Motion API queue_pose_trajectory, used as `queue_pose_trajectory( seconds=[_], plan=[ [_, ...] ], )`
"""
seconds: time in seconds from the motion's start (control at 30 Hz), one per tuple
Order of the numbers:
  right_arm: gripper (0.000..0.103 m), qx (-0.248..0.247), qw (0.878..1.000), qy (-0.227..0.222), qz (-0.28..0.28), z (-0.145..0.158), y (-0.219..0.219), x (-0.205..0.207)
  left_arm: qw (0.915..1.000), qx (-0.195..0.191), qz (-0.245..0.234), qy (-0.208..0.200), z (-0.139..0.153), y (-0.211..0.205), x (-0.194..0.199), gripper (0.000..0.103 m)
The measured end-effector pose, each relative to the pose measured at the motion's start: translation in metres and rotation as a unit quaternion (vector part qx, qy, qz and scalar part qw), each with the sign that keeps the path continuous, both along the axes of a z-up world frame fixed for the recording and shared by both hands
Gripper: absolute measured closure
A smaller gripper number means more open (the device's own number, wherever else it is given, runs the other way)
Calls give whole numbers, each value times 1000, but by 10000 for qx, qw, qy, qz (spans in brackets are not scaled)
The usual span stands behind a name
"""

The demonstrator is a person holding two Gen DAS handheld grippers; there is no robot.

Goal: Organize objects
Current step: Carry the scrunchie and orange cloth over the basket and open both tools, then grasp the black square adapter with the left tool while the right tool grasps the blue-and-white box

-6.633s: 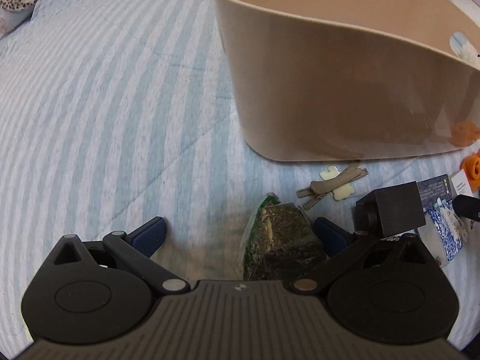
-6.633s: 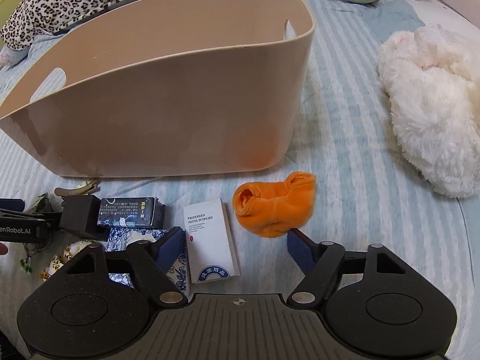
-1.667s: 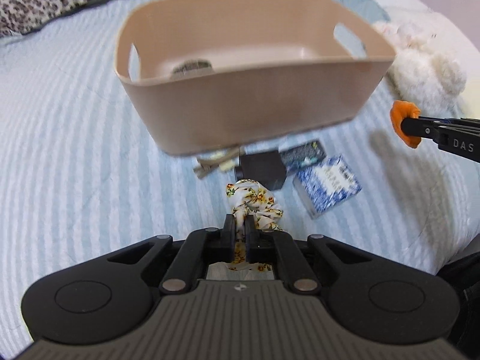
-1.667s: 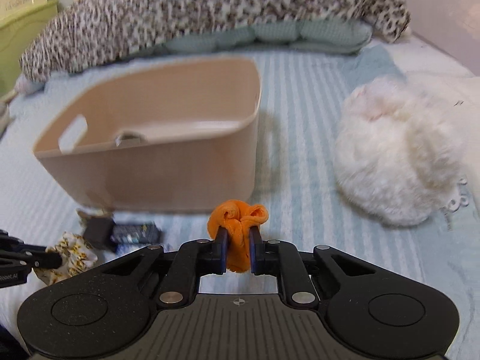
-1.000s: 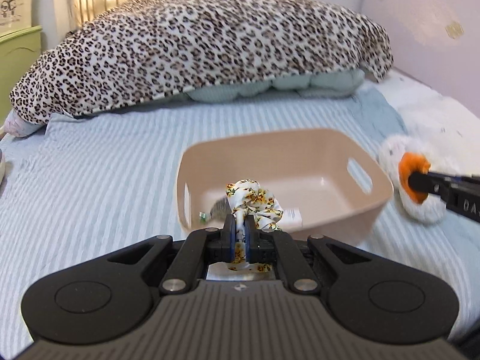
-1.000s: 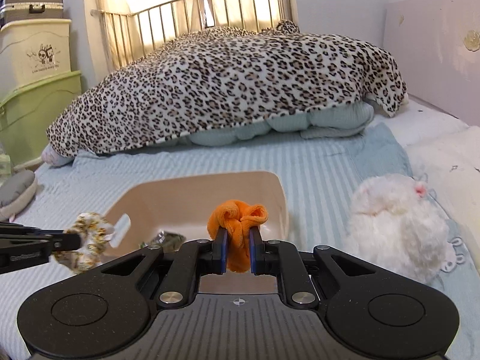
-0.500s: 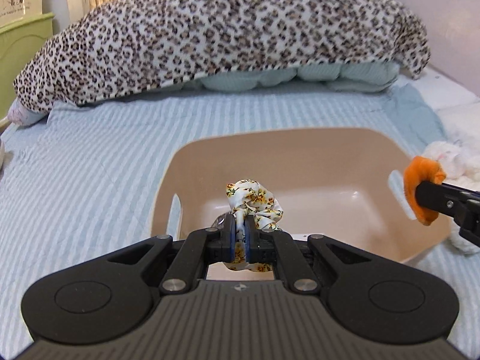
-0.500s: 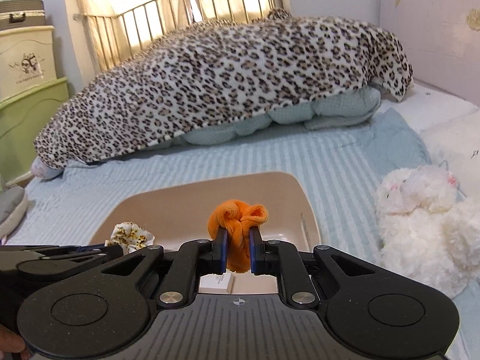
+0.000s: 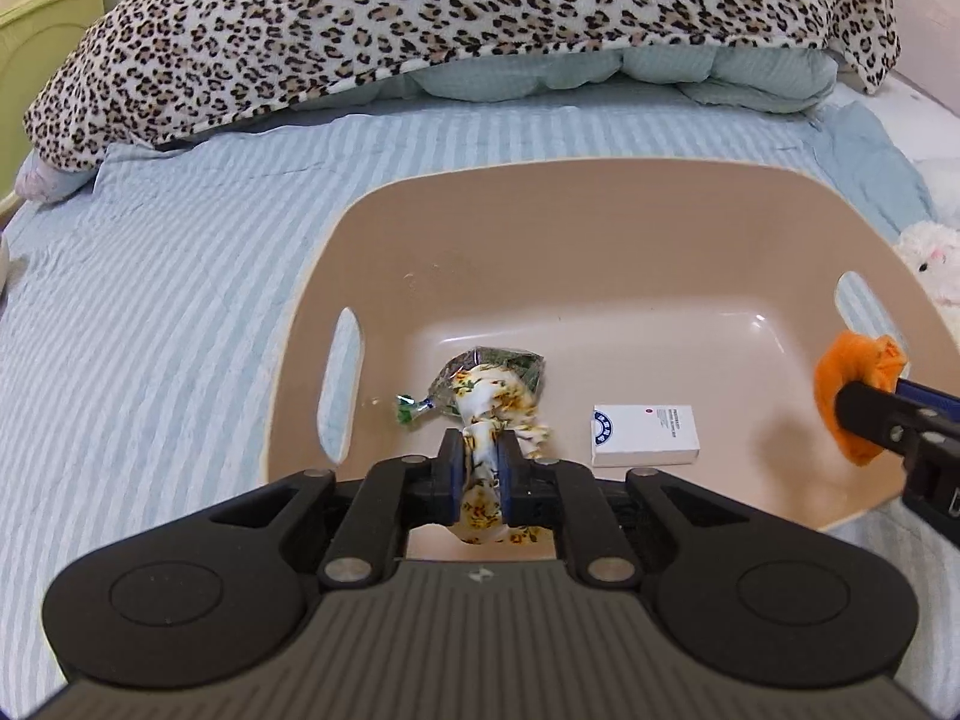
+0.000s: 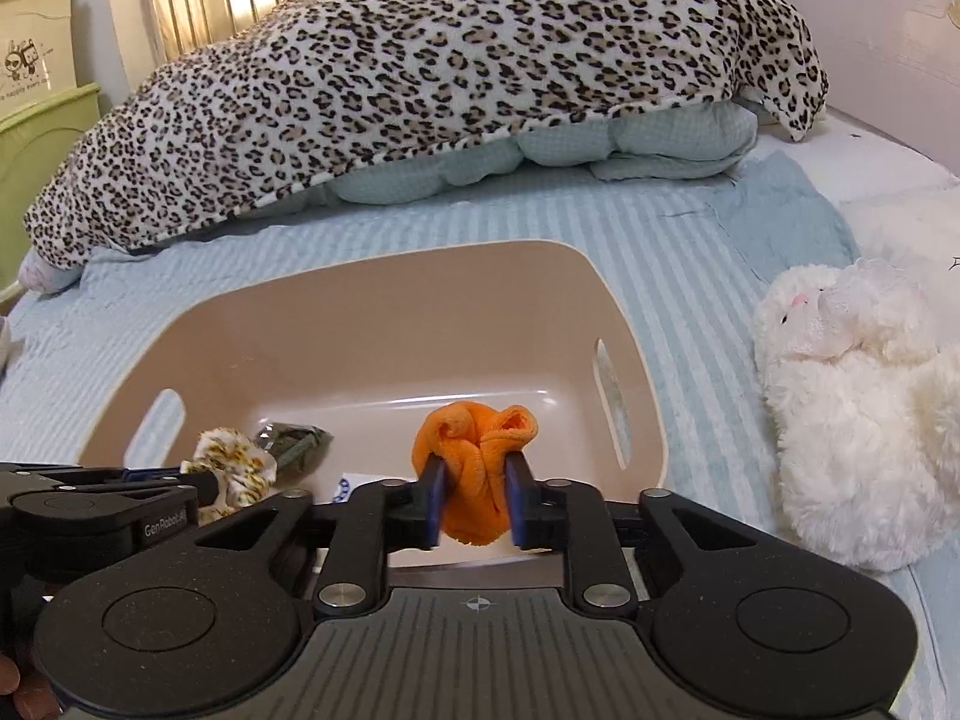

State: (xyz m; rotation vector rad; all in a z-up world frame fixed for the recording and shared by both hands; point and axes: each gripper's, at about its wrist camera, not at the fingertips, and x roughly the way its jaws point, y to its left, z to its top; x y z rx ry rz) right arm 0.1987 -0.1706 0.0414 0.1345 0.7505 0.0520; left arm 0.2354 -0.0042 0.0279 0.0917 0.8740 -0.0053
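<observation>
A beige plastic basket [image 9: 600,204] stands on the striped bed, also in the right wrist view [image 10: 390,324]. Inside lie a green clear packet [image 9: 516,363] and a small white box [image 9: 645,435]. My left gripper [image 9: 480,462] is shut on a floral scrunchie [image 9: 489,402], held above the basket's near left part. My right gripper [image 10: 477,495] holds an orange cloth [image 10: 477,450] over the basket's near right side, with its jaws parted a little wider than before but still touching the cloth. The cloth also shows in the left wrist view [image 9: 852,390].
A leopard-print blanket [image 10: 450,78] over pale green pillows lies at the head of the bed. A white plush toy [image 10: 858,408] sits to the right of the basket. A green cabinet [image 10: 42,150] stands at the far left.
Both grippers have moved forward and lower over the basket. The right gripper's jaws have spread a little around the orange cloth. The scrunchie looks blurred and looser in the left gripper.
</observation>
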Motion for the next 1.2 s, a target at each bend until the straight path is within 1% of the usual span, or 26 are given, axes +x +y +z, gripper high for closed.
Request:
queue_pose_trajectory(
  seconds=[0.03,0.07,0.1,0.13,0.17,0.23,0.3,0.33,0.47,0.53,0.57,0.63,0.73,0.9,1.03,1.2],
  plan=[
    [60,6,10000,-35,18,3,1,-3,10000,-22,-15,6,4,1,-2,88],
    [53,14,10000,-60,39,7,1,-7,10000,-61,-35,4,8,2,-6,82],
    [47,30,9999,-95,56,11,0,-11,9999,-111,-55,1,13,3,-9,73],
    [46,50,9999,-117,68,15,-1,-14,9999,-158,-66,-25,18,4,-13,53],
    [42,83,9998,-139,87,19,-3,-19,9998,-177,-73,-91,23,6,-18,38],
    [35,178,9996,-179,127,27,-8,-26,9996,-83,-76,-273,33,8,-29,31],
    [28,246,9994,-181,141,34,-14,-34,9993,57,-71,-369,39,8,-39,31],
    [27,274,9994,-179,149,37,-17,-37,9992,85,-81,-380,42,9,-43,30],
    [23,246,9994,-108,215,42,-24,-48,9994,19,-197,-284,48,15,-56,29],
    [19,182,9995,-45,255,42,-26,-53,9994,-1,-253,-230,50,19,-63,29],
    [15,157,9995,-14,265,41,-27,-56,9994,-26,-279,-191,50,21,-67,28],
    [15,97,9995,44,304,38,-28,-61,9993,-119,-348,-41,49,25,-74,28],
    [15,-67,9991,183,366,30,-26,-66,9984,-180,-488,207,42,29,-81,28],
    [15,-273,9973,470,487,13,-20,-74,9975,79,-570,410,23,32,-91,28],
    [15,-445,9947,716,584,-5,-13,-79,9950,181,-664,722,6,34,-96,27],
    [15,-479,9912,972,766,-22,0,-83,9905,312,-809,1071,-18,34,-101,28]
  ],
)
